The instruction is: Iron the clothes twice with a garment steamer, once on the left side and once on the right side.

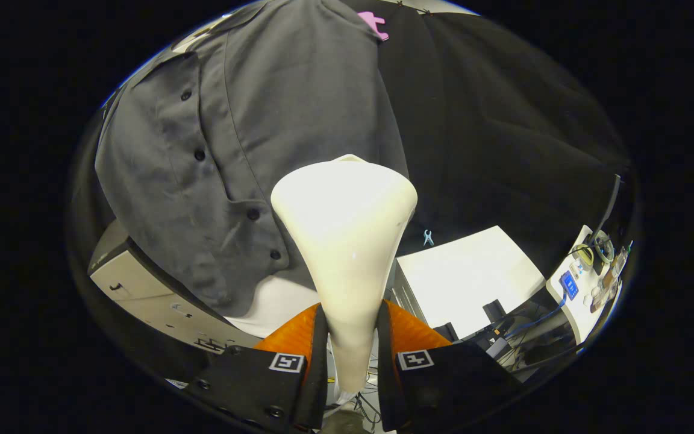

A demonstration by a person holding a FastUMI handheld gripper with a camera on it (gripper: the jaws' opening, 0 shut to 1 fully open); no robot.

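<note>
A grey button-front shirt (244,138) hangs against the booth's black cloth wall, its placket with a line of dark buttons running down the panel that lies beyond and to the left of the fingers. A cream-white garment steamer (344,241) rises from between the two fingers of the gripper (352,334), its narrow handle pinched low down and its wide flared head spreading out ahead of them, level with the shirt's lower hem and near its right edge. Whether the head's face actually touches the cloth cannot be told from here, since the head itself hides the contact. The jaws stand nearly closed, parted only by the width of the handle, with both fingers pressing on its sides, so the steamer is firmly gripped and nothing else is held. To do this stroke well, the person would likely need to keep the head flat to the fabric, travel in one slow straight line along a single side of the shirt, stay clear of the buttons, and avoid twisting the wrist so the handle does not slip between the fingers. Below the shirt sit a pale cabinet (142,283) and a white table (467,271).
</note>
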